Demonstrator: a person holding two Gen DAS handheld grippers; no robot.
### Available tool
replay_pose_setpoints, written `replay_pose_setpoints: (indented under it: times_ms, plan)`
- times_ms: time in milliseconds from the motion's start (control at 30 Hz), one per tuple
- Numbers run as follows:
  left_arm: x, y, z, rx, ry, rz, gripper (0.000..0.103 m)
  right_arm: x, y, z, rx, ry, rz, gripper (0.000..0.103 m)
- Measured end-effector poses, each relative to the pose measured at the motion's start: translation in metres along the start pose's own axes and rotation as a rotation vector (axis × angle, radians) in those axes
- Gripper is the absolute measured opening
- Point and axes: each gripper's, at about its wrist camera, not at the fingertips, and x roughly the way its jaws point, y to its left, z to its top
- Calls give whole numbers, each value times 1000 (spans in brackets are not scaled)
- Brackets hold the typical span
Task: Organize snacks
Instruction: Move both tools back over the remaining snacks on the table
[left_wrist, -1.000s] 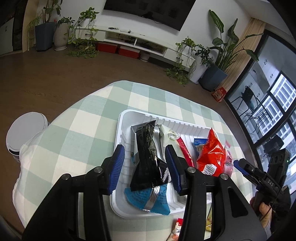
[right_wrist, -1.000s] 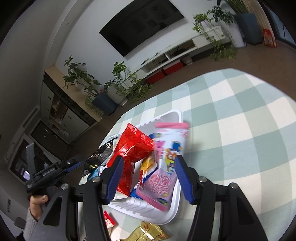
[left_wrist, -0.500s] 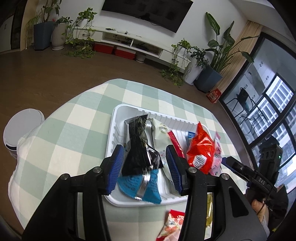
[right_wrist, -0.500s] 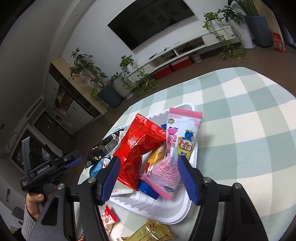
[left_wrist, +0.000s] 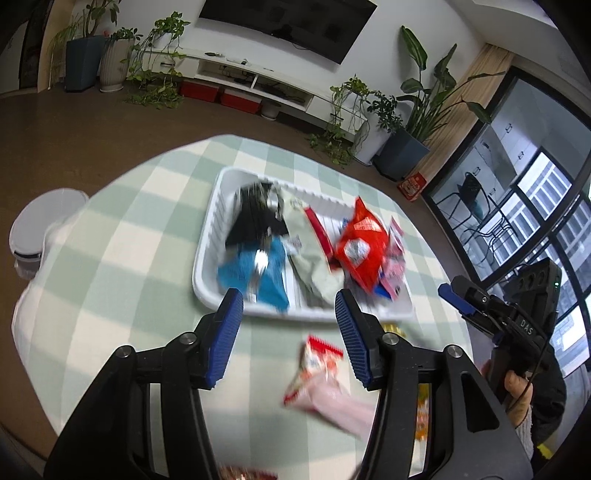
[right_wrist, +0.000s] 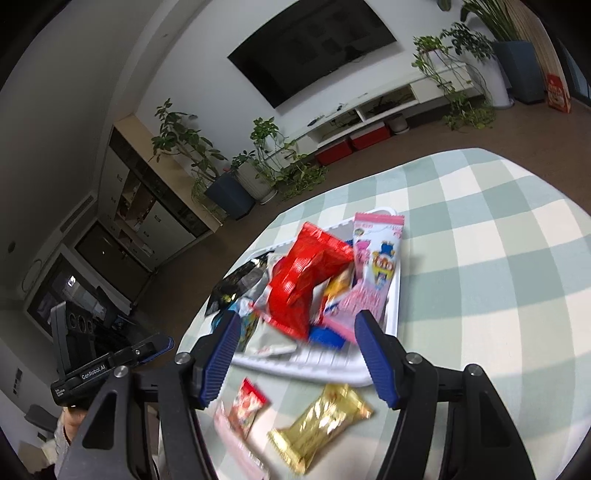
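Left wrist view: I am holding my left claw (left_wrist: 289, 325) spread and empty, its jaws having just been opening, over the counter (left_wrist: 110, 258) at lower centre. The white tray (left_wrist: 207, 266) of snacks is sitting mid-frame; a red-and-pink packet (left_wrist: 317, 373) is lying loose below it.

Right wrist view: I am keeping my right claw (right_wrist: 295, 354) spread, gripping nothing. A gold packet (right_wrist: 321, 424) is lying at lower centre, just outside the tray. The pink packet (right_wrist: 373, 273) is overhanging the tray's rim and risks sliding out if nudged.
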Motion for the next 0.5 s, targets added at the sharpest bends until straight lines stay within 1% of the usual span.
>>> replay_pose_setpoints:
  times_ms: [100, 200, 333, 500]
  plan:
    - [-9, -1, -17, -11, 9, -7, 50, -7, 11, -16, -40, 12, -14, 72]
    - [-18, -5, -36, 1, 15, 8, 50, -7, 24, -33, -95, 43, -54, 72]
    - [-30, -7, -61, 13, 29, 22, 50, 1, 29, -51, -111, 84, -85, 72]
    - [-40, -8, -92, 59, 69, 79, 50, 16, 29, -64, -116, 126, -121, 72]
